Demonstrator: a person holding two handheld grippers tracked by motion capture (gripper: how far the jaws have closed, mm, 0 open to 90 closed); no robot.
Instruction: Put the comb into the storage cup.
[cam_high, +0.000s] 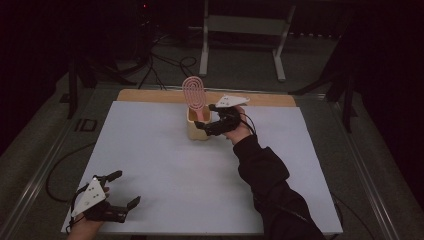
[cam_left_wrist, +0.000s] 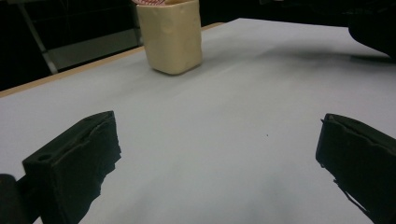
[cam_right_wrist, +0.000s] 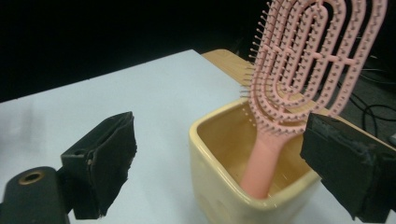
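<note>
In the yellow cup (cam_right_wrist: 243, 186), pink hairbrush (cam_right_wrist: 308, 70) looks light & stiff; grab handle w/ right gripper (cam_right_wrist: 224, 158), jaws open, left gripper (cam_left_wrist: 215, 158) open too.

Left claw (cam_high: 121, 189) rests low with jaws spread wide, right claw (cam_high: 204, 118) reaches forward, jaws apart

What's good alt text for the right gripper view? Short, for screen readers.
A pink hairbrush stands handle-down in a pale yellow cup on a white table, its oval bristled head rising above the rim. The right gripper is open, its two black jaws spread on either side of the cup without touching it.
</note>
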